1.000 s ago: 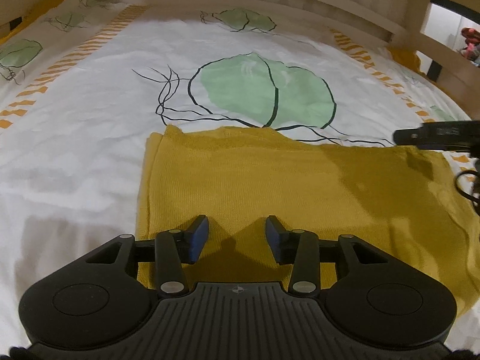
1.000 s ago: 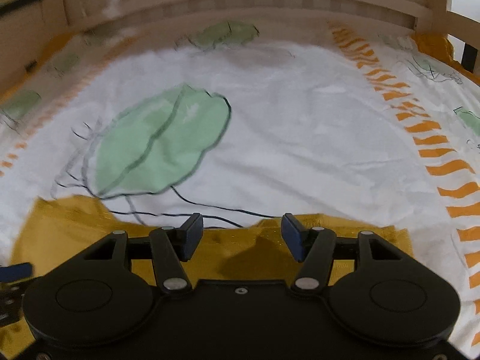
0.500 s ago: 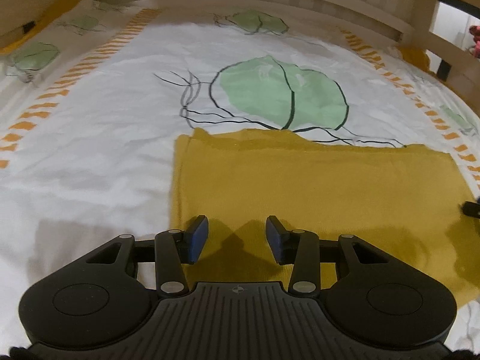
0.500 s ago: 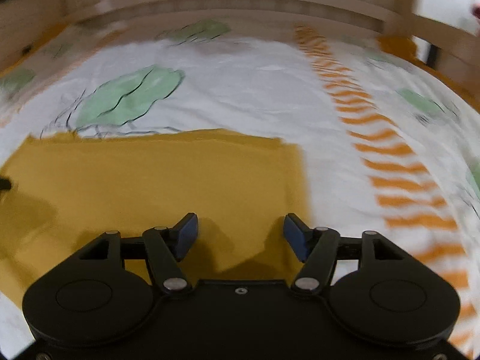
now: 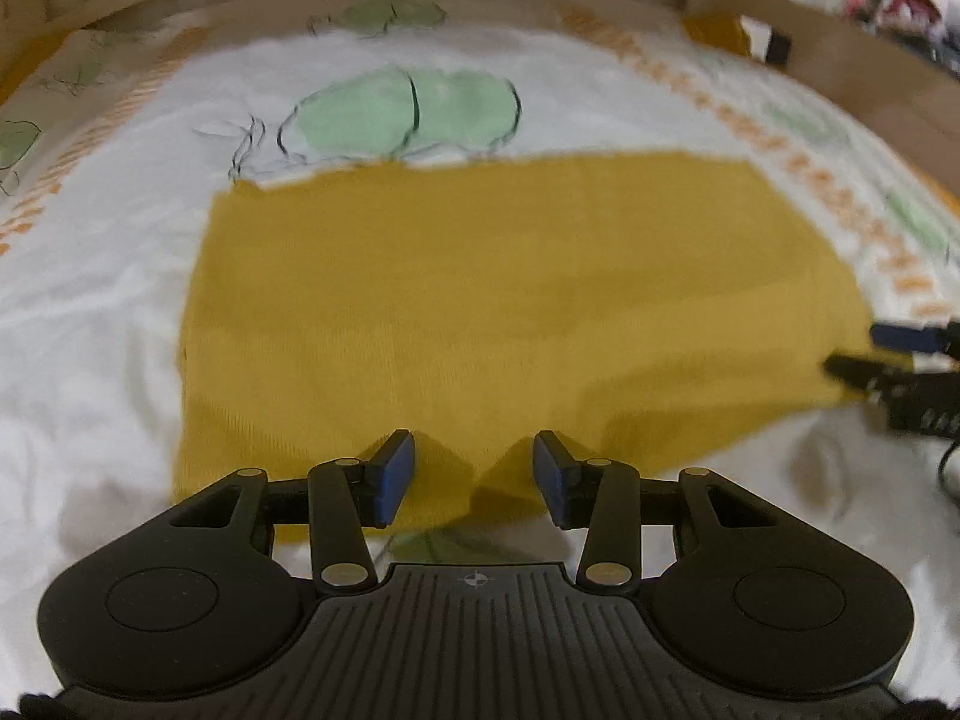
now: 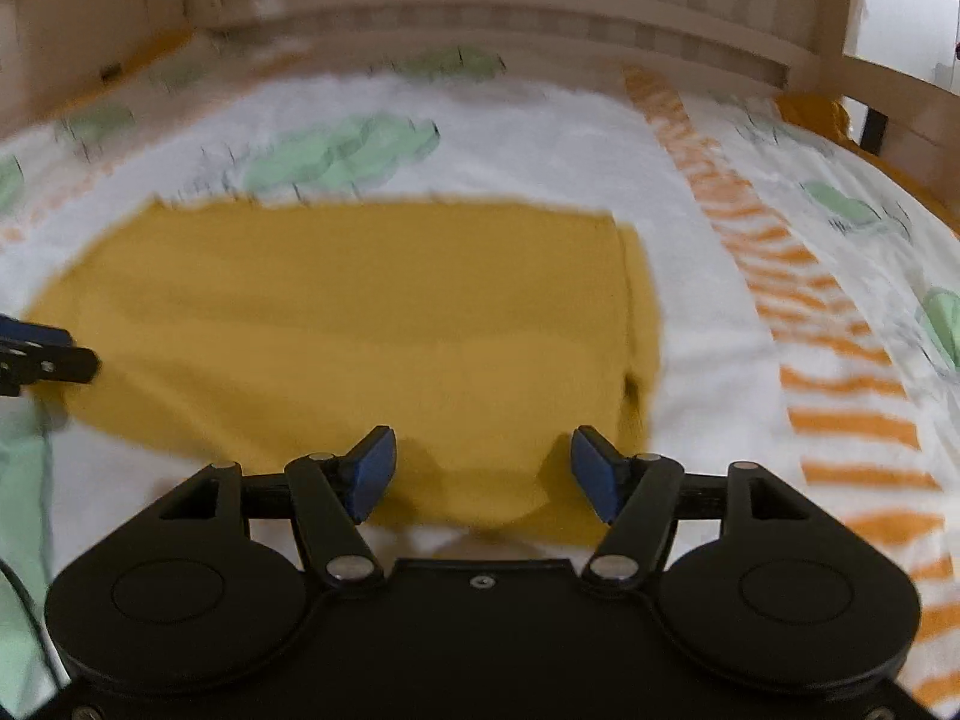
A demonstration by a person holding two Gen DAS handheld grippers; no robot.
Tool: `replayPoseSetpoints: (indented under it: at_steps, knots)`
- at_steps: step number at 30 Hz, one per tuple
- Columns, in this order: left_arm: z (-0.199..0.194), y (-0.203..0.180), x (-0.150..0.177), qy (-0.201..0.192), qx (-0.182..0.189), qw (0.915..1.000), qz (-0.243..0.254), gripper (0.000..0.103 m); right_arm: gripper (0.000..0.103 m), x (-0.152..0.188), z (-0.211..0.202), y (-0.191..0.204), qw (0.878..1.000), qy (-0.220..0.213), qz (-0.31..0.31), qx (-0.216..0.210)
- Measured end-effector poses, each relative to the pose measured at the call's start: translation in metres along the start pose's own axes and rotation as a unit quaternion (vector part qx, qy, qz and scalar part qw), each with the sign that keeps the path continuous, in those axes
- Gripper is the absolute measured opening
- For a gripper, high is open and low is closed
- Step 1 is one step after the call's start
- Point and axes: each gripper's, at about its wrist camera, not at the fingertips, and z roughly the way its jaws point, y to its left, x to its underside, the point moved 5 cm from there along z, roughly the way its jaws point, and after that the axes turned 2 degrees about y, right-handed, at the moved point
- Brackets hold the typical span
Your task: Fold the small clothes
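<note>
A mustard-yellow knit garment point(image 5: 504, 300) lies flat as a wide rectangle on the bed; it also shows in the right wrist view point(image 6: 360, 330). My left gripper point(image 5: 474, 474) is open and empty, its blue pads over the garment's near edge toward the left. My right gripper point(image 6: 483, 474) is open and empty over the near edge toward the garment's right end. Each gripper's tip shows at the edge of the other's view: the right one point(image 5: 894, 354) by the garment's right side, the left one point(image 6: 36, 354) by its left side.
The bedsheet point(image 5: 102, 300) is white with green leaf prints point(image 5: 408, 111) and orange dashed stripes point(image 6: 840, 360). A wooden bed frame point(image 6: 480, 6) runs along the far side and right. A cable point(image 5: 948, 468) hangs at the right edge.
Both grippers have pulled back toward the near edge of the garment, so more of it shows. The near edge now lies between the fingers. Both stay open.
</note>
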Motion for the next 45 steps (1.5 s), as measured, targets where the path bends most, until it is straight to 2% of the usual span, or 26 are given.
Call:
replayPoseSetpoints:
  at_steps: [5, 10, 13, 17, 21, 24, 30, 39, 45]
  knots:
    - [-0.012, 0.002, -0.002, -0.002, -0.008, 0.9999, -0.011, 0.043, 0.071, 0.008, -0.008, -0.01, 0.999, -0.013, 0.033, 0.002]
    - [-0.032, -0.017, -0.019, -0.045, 0.005, 0.9986, -0.029, 0.043, 0.078, 0.02, -0.009, -0.02, 0.996, -0.036, 0.075, -0.012]
    - [-0.028, -0.035, -0.029, -0.052, 0.012, 0.9983, -0.022, 0.043, 0.079, 0.023, -0.011, -0.025, 0.994, -0.05, 0.094, -0.028]
    - [-0.012, -0.056, -0.028, -0.039, 0.023, 0.9989, -0.017, 0.043, 0.08, 0.026, -0.011, -0.025, 0.993, -0.059, 0.096, -0.032]
    - [0.012, -0.07, -0.012, 0.001, 0.022, 0.9997, -0.011, 0.044, 0.082, 0.027, -0.01, -0.024, 0.993, -0.057, 0.095, -0.034]
    - [0.012, -0.074, -0.004, -0.013, 0.01, 0.9999, 0.0, 0.045, 0.083, 0.028, -0.008, -0.024, 0.993, -0.056, 0.096, -0.035]
    - [0.018, -0.071, -0.003, -0.001, 0.016, 0.9996, -0.023, 0.046, 0.086, 0.029, -0.006, -0.021, 0.994, -0.053, 0.09, -0.034]
    - [0.019, -0.078, 0.0, -0.004, -0.005, 0.9999, -0.015, 0.047, 0.087, 0.03, -0.003, -0.018, 0.995, -0.049, 0.083, -0.028]
    - [0.02, -0.076, -0.004, 0.013, 0.001, 0.9997, -0.019, 0.047, 0.087, 0.03, -0.003, -0.018, 0.995, -0.049, 0.083, -0.028]
